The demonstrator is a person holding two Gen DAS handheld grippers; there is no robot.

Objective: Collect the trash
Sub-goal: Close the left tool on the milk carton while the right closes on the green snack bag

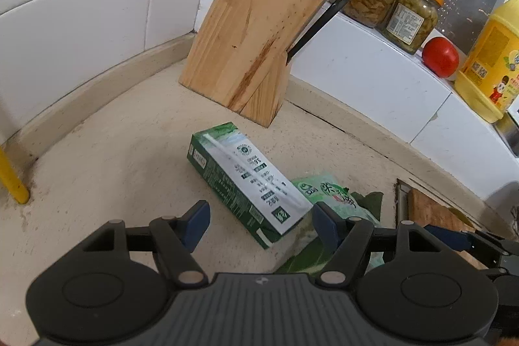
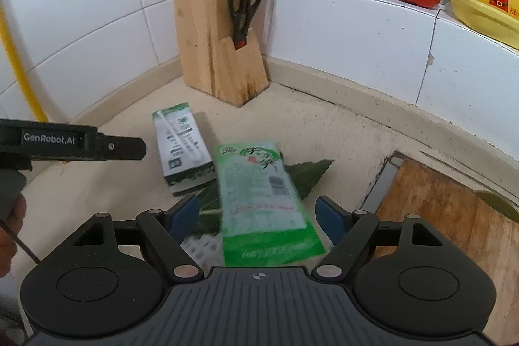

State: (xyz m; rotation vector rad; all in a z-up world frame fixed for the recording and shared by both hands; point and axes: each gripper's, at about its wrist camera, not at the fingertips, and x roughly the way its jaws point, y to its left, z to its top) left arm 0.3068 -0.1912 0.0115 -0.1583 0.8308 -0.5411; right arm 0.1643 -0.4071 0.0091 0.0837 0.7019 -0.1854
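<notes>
Both grippers hang over the surface point(image 1: 107, 151) with fingers wide and empty: the left gripper point(image 1: 259, 222) frames the near end of a green-and-white drink carton point(image 1: 246, 180), the right gripper point(image 2: 258, 216) a green plastic wrapper point(image 2: 262, 200). The carton lies flat in front of the knife block point(image 1: 246, 41), a straw taped along its top face; the wrapper sits just beside it on a dark leaf point(image 2: 308, 174). Risk: closing on the limp, flat wrapper may pinch the leaf too, or slip off entirely.

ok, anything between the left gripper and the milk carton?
Nothing visible. The left gripper is open with the milk carton lying flat on the counter just ahead of its fingertips. The green wrapper lies beside the carton, not in the way.
</notes>
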